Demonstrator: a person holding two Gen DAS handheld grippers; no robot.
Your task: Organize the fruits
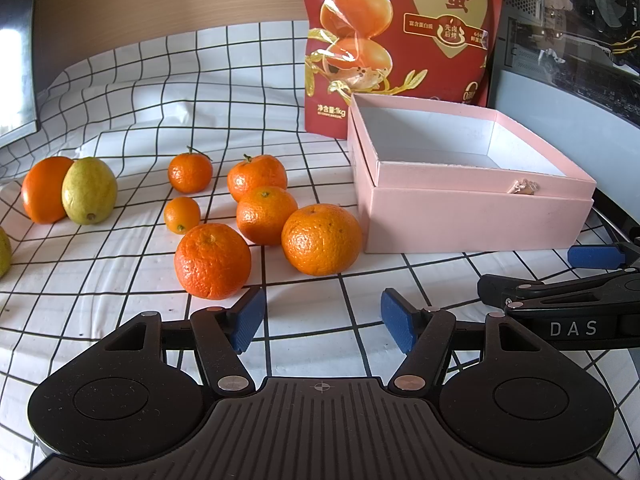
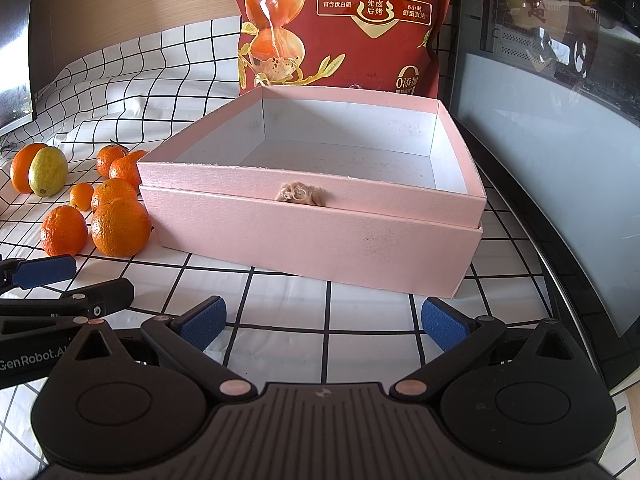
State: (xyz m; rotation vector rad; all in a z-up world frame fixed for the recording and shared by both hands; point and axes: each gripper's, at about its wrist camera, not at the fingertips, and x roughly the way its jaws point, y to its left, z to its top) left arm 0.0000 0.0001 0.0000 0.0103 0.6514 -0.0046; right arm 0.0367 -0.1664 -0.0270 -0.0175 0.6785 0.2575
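Observation:
Several oranges and mandarins lie on the checked cloth, the nearest mandarin [image 1: 213, 261] just ahead of my left gripper [image 1: 322, 320], which is open and holds nothing. A larger orange [image 1: 321, 239] sits beside the pink box [image 1: 472, 216]. Further left a yellow-green pear [image 1: 89, 191] leans against an orange [image 1: 43, 189], and a small kumquat [image 1: 182, 215] lies between. My right gripper [image 2: 323, 325] is open and hovers low in front of the pink box [image 2: 312, 236], whose white inside holds nothing. The same fruits, such as the large orange [image 2: 120, 227], show left of the box.
A tall red snack bag [image 1: 400, 40] stands behind the box. A dark monitor or case [image 2: 560, 160] borders the right side, a dark screen edge [image 1: 18, 48] the far left. Another pear's edge [image 1: 3, 252] peeks in at the left. The right gripper [image 1: 592, 258] reaches in from the right.

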